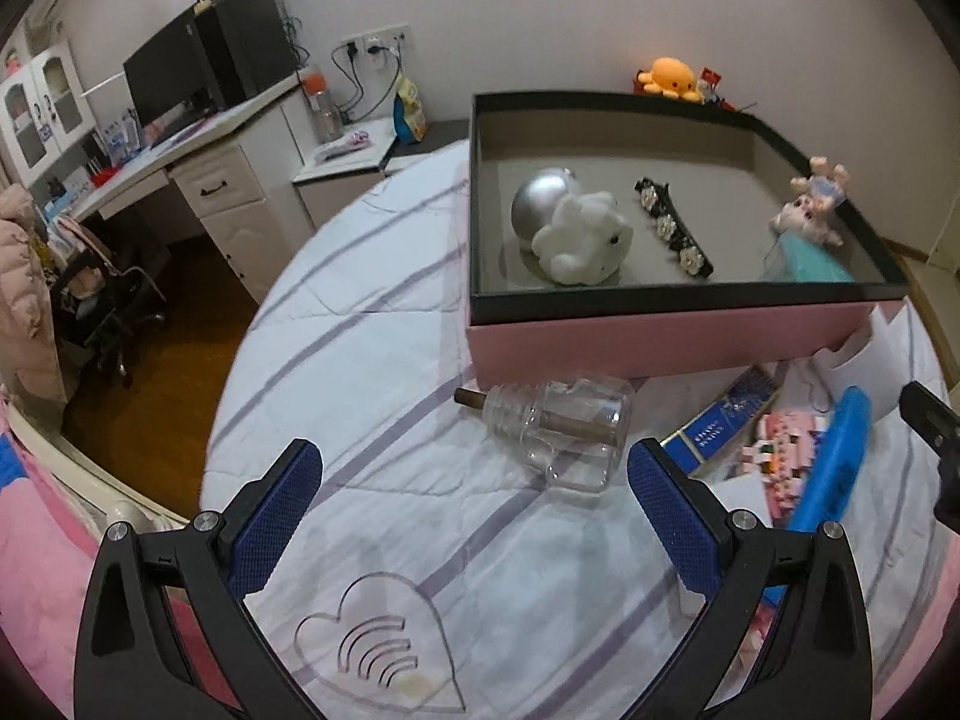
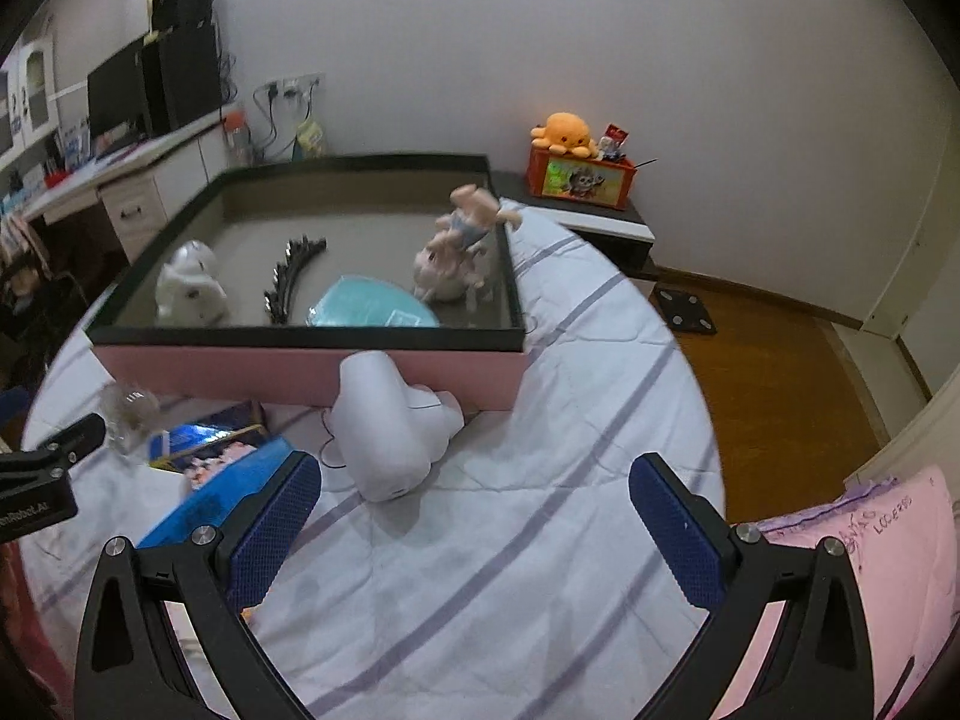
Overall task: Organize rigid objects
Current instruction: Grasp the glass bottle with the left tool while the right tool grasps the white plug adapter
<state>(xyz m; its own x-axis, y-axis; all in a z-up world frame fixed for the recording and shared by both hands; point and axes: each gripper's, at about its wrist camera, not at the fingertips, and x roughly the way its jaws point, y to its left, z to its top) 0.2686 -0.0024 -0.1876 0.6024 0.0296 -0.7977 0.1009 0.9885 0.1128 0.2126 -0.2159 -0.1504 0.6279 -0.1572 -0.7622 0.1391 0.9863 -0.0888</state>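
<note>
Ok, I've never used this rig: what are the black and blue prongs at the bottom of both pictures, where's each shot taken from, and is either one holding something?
The prongs are two handheld grippers; a person holds one in each hand, and each carries a fisheye camera looking forward along its fingers. One picture is from the left gripper, the other from the right gripper. Both stand open and hold nothing.

They hover over a striped bedsheet. On it sits a pink box with a white toy, a black hair clip, a teal pack and a small doll in it.

Outside the box lie a glass jar on its side, ahead of the left gripper, a clear heart, a white device, and a blue item on some packs.
</note>
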